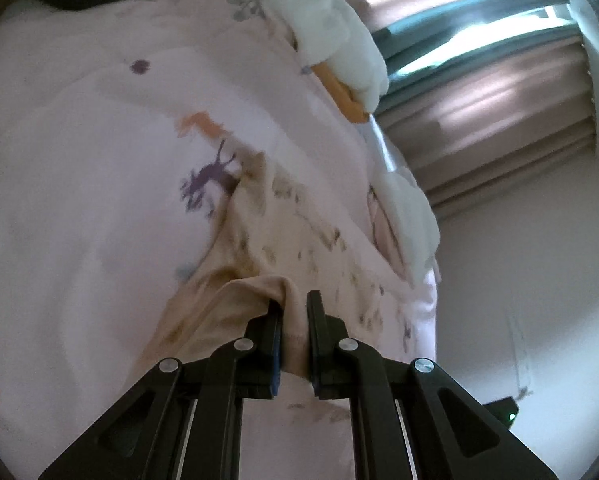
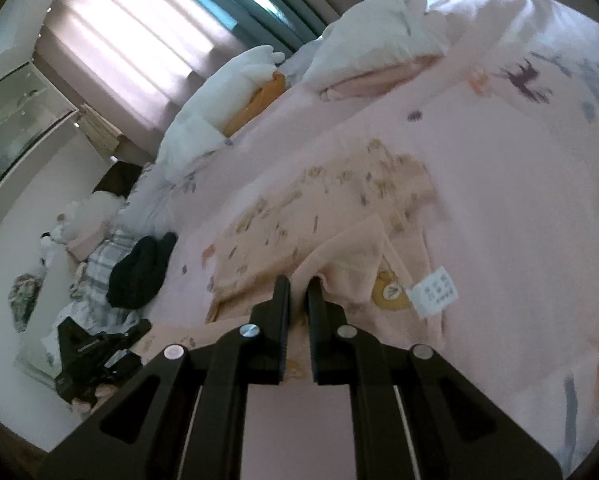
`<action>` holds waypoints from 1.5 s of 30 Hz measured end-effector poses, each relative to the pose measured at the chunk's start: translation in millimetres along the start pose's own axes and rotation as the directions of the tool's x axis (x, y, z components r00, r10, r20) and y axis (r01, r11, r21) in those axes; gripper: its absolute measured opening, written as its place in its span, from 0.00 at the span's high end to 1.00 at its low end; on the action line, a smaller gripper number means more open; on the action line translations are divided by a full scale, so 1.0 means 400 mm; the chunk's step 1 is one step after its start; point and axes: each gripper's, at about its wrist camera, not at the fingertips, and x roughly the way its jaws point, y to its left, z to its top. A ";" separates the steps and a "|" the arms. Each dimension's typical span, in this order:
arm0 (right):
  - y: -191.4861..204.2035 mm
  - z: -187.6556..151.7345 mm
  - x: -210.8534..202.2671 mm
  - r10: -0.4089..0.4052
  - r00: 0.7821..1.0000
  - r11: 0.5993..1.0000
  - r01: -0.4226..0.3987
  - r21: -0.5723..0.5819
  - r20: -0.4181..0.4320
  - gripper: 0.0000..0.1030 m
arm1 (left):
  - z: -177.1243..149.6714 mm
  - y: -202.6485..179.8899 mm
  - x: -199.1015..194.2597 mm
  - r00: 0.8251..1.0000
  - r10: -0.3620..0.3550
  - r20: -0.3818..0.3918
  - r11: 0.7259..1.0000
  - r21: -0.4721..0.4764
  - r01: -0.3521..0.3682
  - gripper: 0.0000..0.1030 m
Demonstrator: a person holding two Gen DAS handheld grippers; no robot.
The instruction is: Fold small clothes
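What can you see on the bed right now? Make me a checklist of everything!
Surface: pink bedspread with animal prints.
Job's things: peach printed garment, white care label showing.
Clutter: black cloth, white pillows, plaid fabric.
Grippers: left gripper shut on a garment fold; right gripper nearly closed at the garment's edge, grip unclear.
Cables: nothing seen.
Surroundings: curtains, window.

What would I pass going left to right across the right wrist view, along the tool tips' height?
Black garment → right tool, shut on the peach baby garment → bear print → white care label → pink bedsheet.
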 end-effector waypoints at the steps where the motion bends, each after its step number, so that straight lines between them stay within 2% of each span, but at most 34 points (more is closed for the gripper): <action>1: 0.002 0.021 0.019 -0.010 1.000 1.000 0.010 0.004 -0.003 0.91 | 0.019 -0.001 0.017 1.000 -0.005 -0.005 1.000 -0.005 0.005 0.92; 4: 0.003 0.070 0.060 -0.019 1.000 1.000 0.019 -0.005 0.004 0.92 | 0.076 -0.008 0.079 1.000 -0.008 -0.009 1.000 -0.011 0.008 0.92; 7: -0.011 0.125 0.113 -0.045 0.999 0.999 0.045 0.000 -0.005 0.92 | 0.125 -0.013 0.140 0.999 0.045 0.022 0.999 0.012 -0.046 0.92; 10: -0.025 0.174 0.180 -0.065 0.998 0.998 0.065 -0.009 -0.021 0.92 | 0.165 -0.005 0.220 0.994 0.107 0.010 0.994 0.032 -0.107 0.92; 13: -0.045 0.213 0.257 -0.118 0.991 0.993 0.117 -0.019 -0.063 0.92 | 0.186 0.015 0.294 0.980 0.200 0.010 0.979 0.042 -0.200 0.92; 16: -0.069 0.234 0.327 -0.146 0.983 0.989 0.145 -0.014 -0.113 0.91 | 0.193 0.020 0.335 0.972 0.233 0.007 0.971 0.056 -0.233 0.92; 19: -0.073 0.238 0.364 -0.202 0.970 0.978 0.195 -0.068 -0.131 0.89 | 0.201 -0.004 0.355 0.952 0.307 0.002 0.944 0.128 -0.304 0.92; 21: -0.078 0.245 0.370 -0.223 0.962 0.974 0.215 -0.065 -0.158 0.82 | 0.209 -0.031 0.343 0.932 0.361 -0.039 0.923 0.158 -0.351 0.92; 23: -0.076 0.258 0.339 -0.201 0.967 0.980 0.198 -0.036 -0.154 0.65 | 0.202 -0.069 0.302 0.942 0.335 -0.013 0.922 0.210 -0.325 0.85; 24: -0.065 0.262 0.313 -0.196 0.972 0.980 0.192 -0.047 -0.127 0.60 | 0.194 -0.088 0.282 0.938 0.346 0.010 0.910 0.238 -0.338 0.75; 25: -0.055 0.265 0.290 -0.206 0.974 0.977 0.200 -0.068 -0.095 0.46 | 0.184 -0.109 0.261 0.928 0.371 0.037 0.892 0.262 -0.367 0.63; 26: -0.035 0.271 0.254 -0.240 0.970 0.966 0.234 -0.111 -0.048 0.28 | 0.172 -0.129 0.234 0.921 0.382 0.071 0.878 0.283 -0.386 0.57; 27: -0.024 0.273 0.233 -0.258 0.966 0.958 0.252 -0.133 -0.029 0.23 | 0.162 -0.143 0.216 0.925 0.371 0.087 0.876 0.298 -0.379 0.46; 28: -0.014 0.275 0.210 -0.273 0.962 0.951 0.268 -0.154 -0.013 0.22 | 0.154 -0.153 0.199 0.934 0.346 0.087 0.880 0.315 -0.356 0.45; 29: -0.005 0.276 0.190 -0.273 0.962 0.948 0.268 -0.172 -0.007 0.22 | 0.144 -0.161 0.188 0.946 0.317 0.072 0.887 0.329 -0.323 0.45; 30: 0.001 0.274 0.175 -0.268 0.963 0.947 0.262 -0.187 -0.010 0.23 | 0.137 -0.163 0.184 0.949 0.310 0.053 0.890 0.334 -0.309 0.45; 33: 0.002 0.258 0.164 -0.257 0.965 0.947 0.242 -0.209 -0.048 0.32 | 0.097 -0.147 0.205 0.943 0.331 -0.036 0.892 0.338 -0.300 0.45; 34: 0.000 0.247 0.173 -0.241 0.968 0.951 0.220 -0.218 -0.074 0.41 | 0.084 -0.140 0.219 0.940 0.333 -0.070 0.891 0.349 -0.290 0.45; 36: 0.001 0.222 0.217 -0.228 0.965 0.951 0.192 -0.241 -0.131 0.49 | 0.041 -0.121 0.276 0.912 0.368 -0.184 0.880 0.384 -0.278 0.45; 38: 0.001 0.199 0.272 -0.271 0.948 0.935 0.217 -0.281 -0.167 0.61 | 0.014 -0.088 0.336 0.881 0.380 -0.280 0.886 0.383 -0.261 0.45; 40: -0.005 0.185 0.323 -0.313 0.932 0.919 0.249 -0.307 -0.183 0.63 | 0.010 -0.069 0.374 0.876 0.388 -0.288 0.886 0.378 -0.268 0.45; 43: -0.042 0.185 0.400 -0.306 0.920 0.930 0.234 -0.283 -0.245 0.64 | 0.026 -0.075 0.424 0.873 0.394 -0.287 0.880 0.392 -0.269 0.45; 45: -0.050 0.199 0.434 -0.316 0.916 0.926 0.240 -0.292 -0.248 0.65 | 0.050 -0.108 0.456 0.869 0.413 -0.274 0.864 0.419 -0.278 0.45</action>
